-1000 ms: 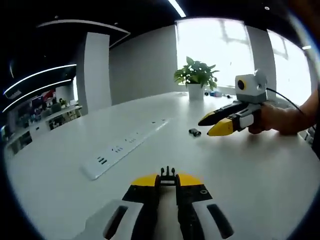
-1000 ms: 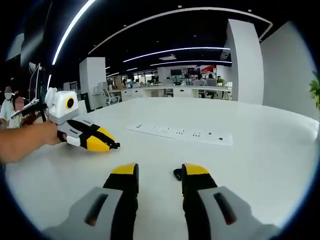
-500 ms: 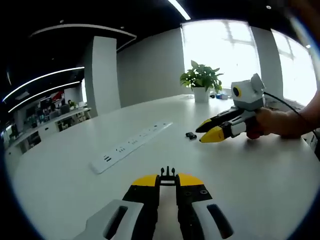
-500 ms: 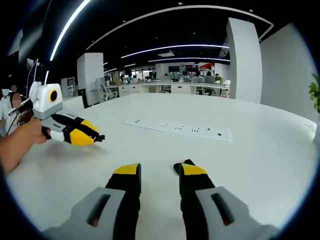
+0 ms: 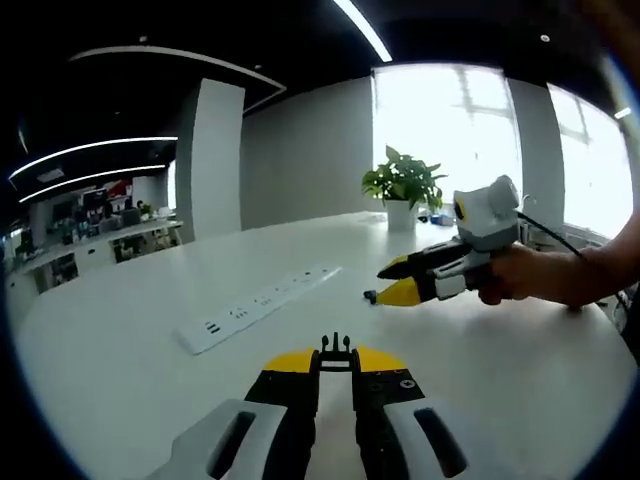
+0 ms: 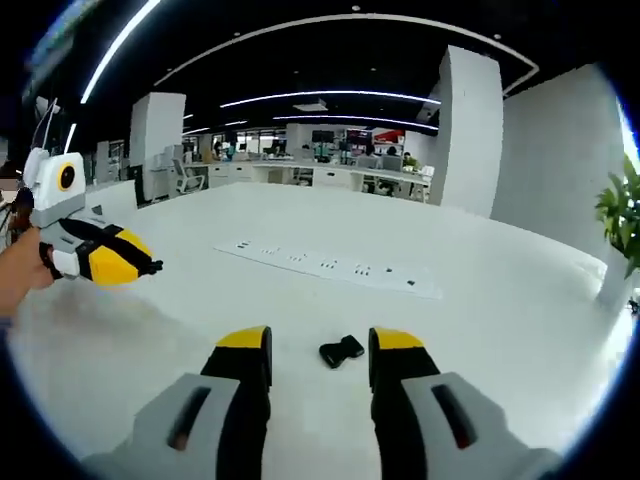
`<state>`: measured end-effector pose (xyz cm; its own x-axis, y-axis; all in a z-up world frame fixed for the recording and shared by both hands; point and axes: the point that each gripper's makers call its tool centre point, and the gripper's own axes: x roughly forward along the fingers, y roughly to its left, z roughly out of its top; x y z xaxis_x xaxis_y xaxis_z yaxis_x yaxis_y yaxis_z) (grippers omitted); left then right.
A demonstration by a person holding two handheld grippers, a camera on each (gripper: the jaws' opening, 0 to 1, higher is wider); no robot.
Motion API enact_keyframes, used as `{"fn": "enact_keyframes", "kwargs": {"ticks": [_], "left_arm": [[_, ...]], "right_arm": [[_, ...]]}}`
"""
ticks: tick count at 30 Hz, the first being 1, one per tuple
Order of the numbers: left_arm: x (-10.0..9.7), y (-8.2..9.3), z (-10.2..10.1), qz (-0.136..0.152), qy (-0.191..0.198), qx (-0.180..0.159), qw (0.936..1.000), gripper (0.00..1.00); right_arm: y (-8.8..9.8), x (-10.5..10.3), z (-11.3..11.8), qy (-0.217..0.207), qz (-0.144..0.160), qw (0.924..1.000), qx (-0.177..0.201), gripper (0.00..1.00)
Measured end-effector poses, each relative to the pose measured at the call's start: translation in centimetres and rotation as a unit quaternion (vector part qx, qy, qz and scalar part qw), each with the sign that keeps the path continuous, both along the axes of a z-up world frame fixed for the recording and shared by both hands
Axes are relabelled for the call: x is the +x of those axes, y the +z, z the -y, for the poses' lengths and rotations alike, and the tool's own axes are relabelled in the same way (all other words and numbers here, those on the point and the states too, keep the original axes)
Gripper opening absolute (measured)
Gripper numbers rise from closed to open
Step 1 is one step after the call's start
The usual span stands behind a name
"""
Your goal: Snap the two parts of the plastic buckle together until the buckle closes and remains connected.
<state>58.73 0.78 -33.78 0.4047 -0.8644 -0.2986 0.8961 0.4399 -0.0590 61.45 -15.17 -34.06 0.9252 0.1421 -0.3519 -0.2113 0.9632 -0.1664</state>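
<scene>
My left gripper (image 5: 335,358) is shut on a black buckle part (image 5: 335,349) whose prongs stick out past the yellow fingertips. In the right gripper view the same gripper (image 6: 148,267) hangs at the far left in a person's hand. The other black buckle part (image 6: 341,351) lies on the white table (image 6: 480,330), between the spread jaws of my open right gripper (image 6: 318,348) and touching neither. In the left gripper view that part (image 5: 369,295) sits just off the tips of the right gripper (image 5: 381,285), which a hand holds low over the table.
A long white power strip (image 5: 262,305) (image 6: 330,268) lies flat beyond both grippers. A potted plant (image 5: 402,176) (image 6: 622,215) stands at the table's far edge by the windows. A person's forearm (image 5: 580,275) reaches in from the right.
My right gripper has moved toward the loose buckle part, which now lies between its jaws instead of beside the right fingertip. The left gripper keeps its hold.
</scene>
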Motion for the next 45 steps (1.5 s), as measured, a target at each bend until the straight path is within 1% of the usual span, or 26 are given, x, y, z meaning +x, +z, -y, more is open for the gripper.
{"fn": "enact_keyframes", "kwargs": {"ticks": [1, 2, 5, 6, 7, 9, 11, 13, 15, 17, 22, 24, 26, 29, 30, 31, 32, 35, 37, 38, 39, 41, 43, 45], "left_arm": [[0.2, -0.4, 0.0, 0.000, 0.000, 0.004, 1.0000, 0.11], [0.3, -0.5, 0.0, -0.001, -0.001, 0.004, 1.0000, 0.11], [0.3, -0.4, 0.3, -0.002, -0.010, -0.002, 0.9999, 0.11], [0.3, -0.4, 0.4, -0.002, -0.012, -0.003, 0.9999, 0.11], [0.2, -0.3, 0.6, -0.002, -0.013, -0.008, 0.9999, 0.11], [-0.2, -0.2, 0.9, -0.003, -0.017, -0.012, 0.9998, 0.11], [-0.5, -0.1, 1.1, -0.003, -0.021, -0.013, 0.9997, 0.11], [-0.8, 0.0, 1.2, -0.003, -0.025, -0.017, 0.9995, 0.11], [-0.8, 0.2, 1.2, -0.002, -0.028, -0.018, 0.9994, 0.11], [-0.9, 0.4, 1.3, -0.001, -0.030, -0.021, 0.9993, 0.11], [-1.0, 0.4, 1.3, -0.003, -0.034, -0.023, 0.9992, 0.11], [-0.8, 0.2, 1.0, 0.004, -0.032, -0.013, 0.9994, 0.11], [-0.7, 0.2, 0.8, 0.003, -0.031, -0.012, 0.9995, 0.11], [-0.4, 0.3, 0.4, -0.003, -0.026, -0.019, 0.9995, 0.11], [-0.5, 0.4, 0.3, -0.003, -0.026, -0.021, 0.9994, 0.11], [-0.5, 0.5, 0.2, -0.002, -0.026, -0.021, 0.9994, 0.11], [-0.5, 0.7, 0.1, -0.002, -0.024, -0.024, 0.9994, 0.11], [-0.3, 1.2, 0.0, -0.006, -0.023, -0.039, 0.9990, 0.11], [-0.2, 1.4, 0.1, -0.006, -0.023, -0.043, 0.9988, 0.11], [-0.4, 1.5, 0.2, -0.007, -0.024, -0.045, 0.9987, 0.11], [-0.5, 1.5, 0.3, -0.007, -0.026, -0.046, 0.9986, 0.11], [-0.7, 1.5, 0.5, -0.006, -0.029, -0.045, 0.9986, 0.11], [-0.9, 1.6, 0.6, -0.002, -0.031, -0.041, 0.9987, 0.11], [-0.9, 1.7, 0.5, -0.001, -0.032, -0.041, 0.9987, 0.11]], "right_arm": [[0.1, -0.2, 1.3, -0.037, 0.000, 0.9993, -0.004, 0.36], [0.4, -0.3, 1.5, -0.053, 0.003, 0.9984, 0.017, 0.36], [0.4, -0.6, 1.1, -0.074, -0.003, 0.9951, 0.065, 0.38], [0.0, -0.8, 0.9, -0.078, -0.011, 0.9937, 0.079, 0.38], [-0.4, -1.0, 0.7, -0.086, -0.018, 0.9906, 0.105, 0.38], [-1.2, -1.2, 0.6, -0.097, -0.029, 0.9875, 0.120, 0.36], [-1.7, -1.1, 0.6, -0.107, -0.029, 0.9874, 0.113, 0.36], [-2.1, -1.2, 0.2, -0.110, -0.033, 0.9887, 0.096, 0.36], [-2.3, -1.0, 0.5, -0.118, -0.032, 0.9885, 0.089, 0.36], [-2.4, -1.1, 0.7, -0.128, -0.031, 0.9876, 0.085, 0.33], [-2.1, -0.5, 0.5, -0.149, -0.030, 0.9845, 0.087, 0.33], [-2.3, -0.4, -0.1, -0.161, -0.033, 0.9809, 0.105, 0.32], [-2.3, -0.3, -0.3, -0.166, -0.031, 0.9800, 0.105, 0.32], [-2.2, -0.2, -0.6, -0.173, -0.032, 0.9794, 0.100, 0.29], [-2.0, -0.3, -0.3, -0.182, -0.028, 0.9777, 0.101, 0.28], [-2.2, -0.5, -0.2, -0.188, -0.031, 0.9751, 0.114, 0.29], [-2.2, -0.6, 0.0, -0.194, -0.030, 0.9735, 0.117, 0.29], [-2.0, -0.7, -0.2, -0.195, -0.030, 0.9735, 0.116, 0.30], [-2.2, -0.7, -0.4, -0.197, -0.034, 0.9732, 0.113, 0.31], [-2.4, -0.7, -0.4, -0.198, -0.035, 0.9734, 0.109, 0.31], [-2.5, -0.7, -0.2, -0.199, -0.037, 0.9749, 0.092, 0.31], [-2.6, -0.7, -0.4, -0.197, -0.039, 0.9768, 0.074, 0.30], [-2.6, -0.8, 0.0, -0.203, -0.038, 0.9765, 0.063, 0.26], [-2.7, -0.4, 0.3, -0.203, -0.039, 0.9768, 0.057, 0.24]]}}
